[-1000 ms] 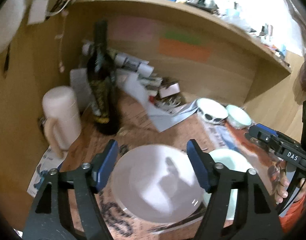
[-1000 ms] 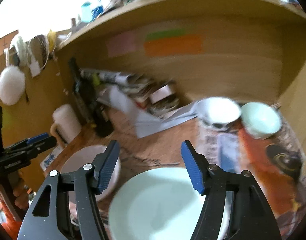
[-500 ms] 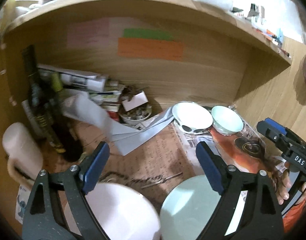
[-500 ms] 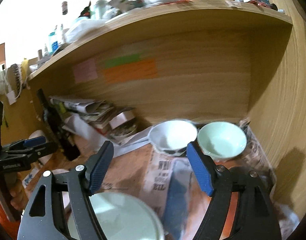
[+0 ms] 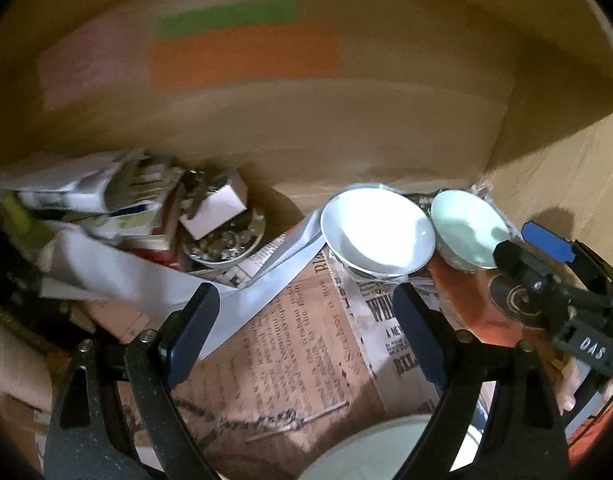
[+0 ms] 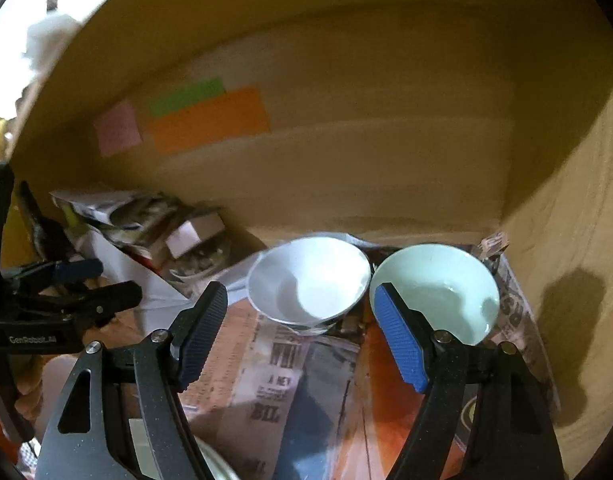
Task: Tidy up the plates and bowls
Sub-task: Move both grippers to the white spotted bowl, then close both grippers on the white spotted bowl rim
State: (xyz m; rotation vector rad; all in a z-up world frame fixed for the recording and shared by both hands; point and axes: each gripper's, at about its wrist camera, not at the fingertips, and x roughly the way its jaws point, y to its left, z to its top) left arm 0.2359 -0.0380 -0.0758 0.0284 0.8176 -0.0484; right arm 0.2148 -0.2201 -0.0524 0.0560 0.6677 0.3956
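Wooden walls close in a nook whose counter (image 5: pixel 298 360) is spread with newsprint. At far left lies a heap of papers (image 5: pixel 106 200) with a small dish (image 5: pixel 226 242) of odds and ends beside it (its contents are too blurred to name). The left gripper (image 5: pixel 302 324) hangs over bare newsprint with its jaws spread wide and nothing between them; they have just been opening. A pale plate (image 5: pixel 386 452) shows at the lower edge of its view, under the right finger. Further right, toward the back wall, the white bowl (image 6: pixel 308 280) and the green bowl (image 6: pixel 438 288) sit side by side, rims nearly touching. The right gripper (image 6: pixel 302 336) points at them, jaws apart and empty, having also just opened, its right pad (image 6: pixel 400 340) overlapping the green bowl's near edge in view.
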